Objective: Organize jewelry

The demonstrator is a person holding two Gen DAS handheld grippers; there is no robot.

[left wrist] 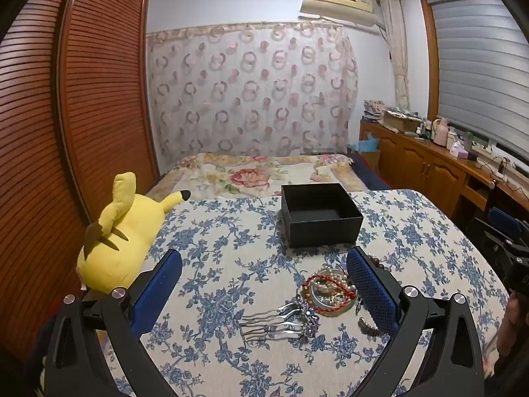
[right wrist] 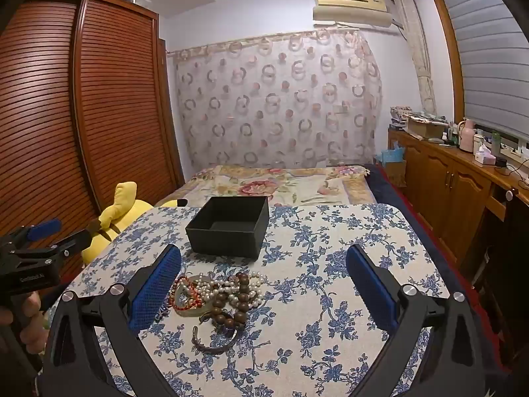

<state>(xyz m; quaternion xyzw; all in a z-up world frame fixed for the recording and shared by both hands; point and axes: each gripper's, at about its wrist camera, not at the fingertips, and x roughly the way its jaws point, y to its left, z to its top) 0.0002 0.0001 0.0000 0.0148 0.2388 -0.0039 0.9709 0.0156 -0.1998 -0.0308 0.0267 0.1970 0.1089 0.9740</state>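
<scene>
A pile of jewelry [left wrist: 330,289] lies on the blue-flowered tablecloth [left wrist: 231,231]: pearl strands, a red cord bracelet, a silver bangle. A silver hair comb [left wrist: 281,326] lies in front of it. An open black box [left wrist: 319,213] stands behind, empty as far as I see. My left gripper [left wrist: 264,264] is open and empty, its right finger beside the pile. In the right wrist view the pile [right wrist: 215,292] shows brown wooden beads [right wrist: 243,292] and a dark bangle [right wrist: 215,340], with the box [right wrist: 229,226] behind. My right gripper [right wrist: 264,264] is open and empty above the pile.
A yellow plush toy [left wrist: 122,238] lies at the table's left edge. A bed with a flowered cover [left wrist: 258,172] lies beyond the table. A wooden wardrobe [left wrist: 66,115] stands left. A low wooden cabinet [right wrist: 463,178] with bottles runs along the right wall.
</scene>
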